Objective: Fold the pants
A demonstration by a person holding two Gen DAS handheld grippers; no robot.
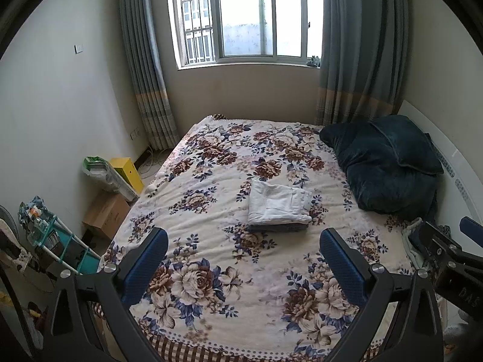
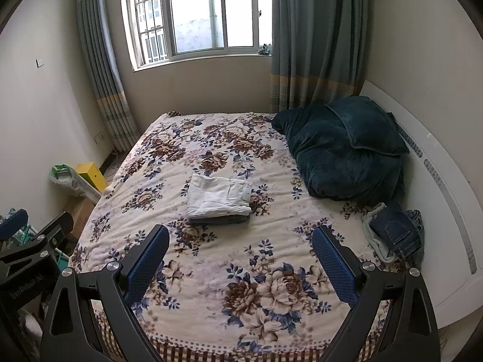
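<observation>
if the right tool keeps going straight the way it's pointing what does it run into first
Probably the floral bedspread: the open right tool angles down at bare cover, short of the folded white pants. Depth is hard to judge.

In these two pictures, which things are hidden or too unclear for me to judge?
- Dark folded garment: both views, the white folded pants cover it; only its front edge shows, so its type is unknown.
- Denim pile: in the left wrist view the right gripper hides most of it; how many garments cannot be counted.
- Item on the windowsill: too small in both views.
</observation>
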